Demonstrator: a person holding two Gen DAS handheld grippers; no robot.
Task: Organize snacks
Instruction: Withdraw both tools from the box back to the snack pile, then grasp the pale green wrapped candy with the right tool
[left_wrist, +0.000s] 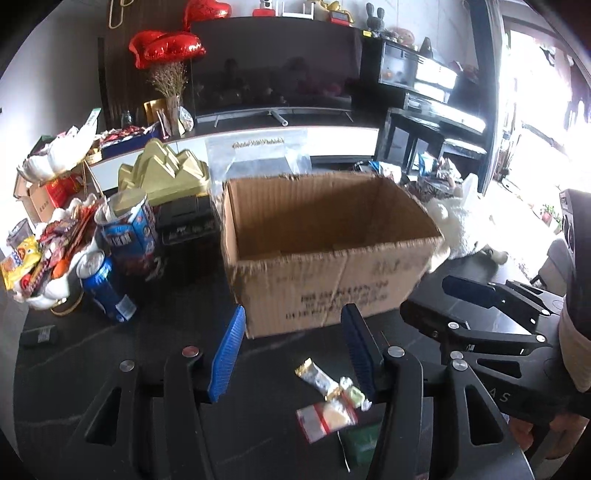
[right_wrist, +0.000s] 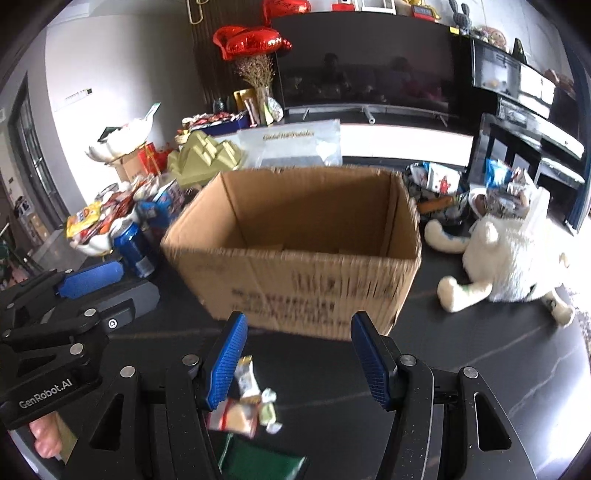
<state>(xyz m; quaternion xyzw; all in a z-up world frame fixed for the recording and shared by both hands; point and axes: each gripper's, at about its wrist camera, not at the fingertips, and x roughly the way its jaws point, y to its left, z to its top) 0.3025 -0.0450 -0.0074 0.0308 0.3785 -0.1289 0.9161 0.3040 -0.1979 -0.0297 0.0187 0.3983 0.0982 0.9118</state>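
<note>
Nearest the cameras, a small cluster of wrapped snacks lies on the dark, faintly veined counter (left_wrist: 155, 317). A flat dark green packet (left_wrist: 364, 443) sits closest, its far end tucked beneath a clear packet with a red stripe and a pale yellow biscuit inside (left_wrist: 325, 415). Just beyond them lie a small crumpled white-and-green candy wrapper (left_wrist: 351, 393) and a slim white-and-gold snack bar wrapper (left_wrist: 314, 374); in the left wrist view the bar's long axis runs from upper left to lower right, its gold end pointing toward the box.

The left gripper (left_wrist: 295, 354) hangs over this cluster with its blue-padded jaws apart and nothing between the pads. The right gripper (right_wrist: 303, 360) stands just beside it, its jaws likewise apart and empty; in its view the snacks lie low beside the left-hand pad.

Past the snacks stands an open brown cardboard box (left_wrist: 332, 288) with black print on its near wall. What shows of its inside is bare cardboard; the near floor is hidden by the wall.

To the box's left stand a blue drink can (left_wrist: 105, 284) and a taller blue canister (left_wrist: 129, 232), with a white bowl heaped with colourful snack packets (left_wrist: 40, 266) beside them. To its right a white plush toy (right_wrist: 513, 258) lies on the counter.
</note>
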